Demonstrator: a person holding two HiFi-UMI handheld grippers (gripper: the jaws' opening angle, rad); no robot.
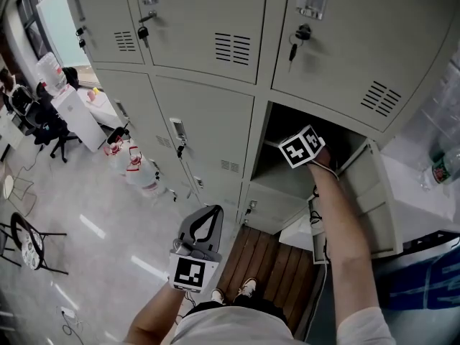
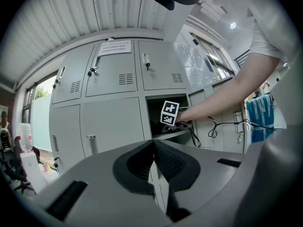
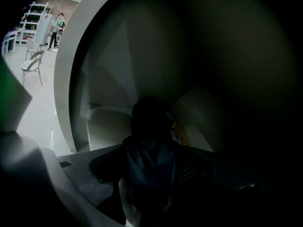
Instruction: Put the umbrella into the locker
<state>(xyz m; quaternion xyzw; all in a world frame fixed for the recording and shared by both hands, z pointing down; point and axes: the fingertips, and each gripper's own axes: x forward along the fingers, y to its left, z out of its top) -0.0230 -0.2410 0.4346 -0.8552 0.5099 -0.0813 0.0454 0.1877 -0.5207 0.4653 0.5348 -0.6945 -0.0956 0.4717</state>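
Down by my waist, the left gripper [image 1: 208, 214] hangs with its jaws closed on nothing. Farther out, inside the open locker [image 1: 279, 180], my right gripper [image 3: 149, 167] stands spread wide around the dark umbrella [image 3: 147, 126], apparently not pinching it. Delivery looks done; I still have to withdraw.

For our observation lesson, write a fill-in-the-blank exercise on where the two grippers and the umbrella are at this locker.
1. The right gripper reaches into a locker compartment whose door stands ___.
2. The dark thing between its jaws is the ___.
3. The jaws of the left gripper are ___, with nothing between them.
Missing words: open; umbrella; shut.
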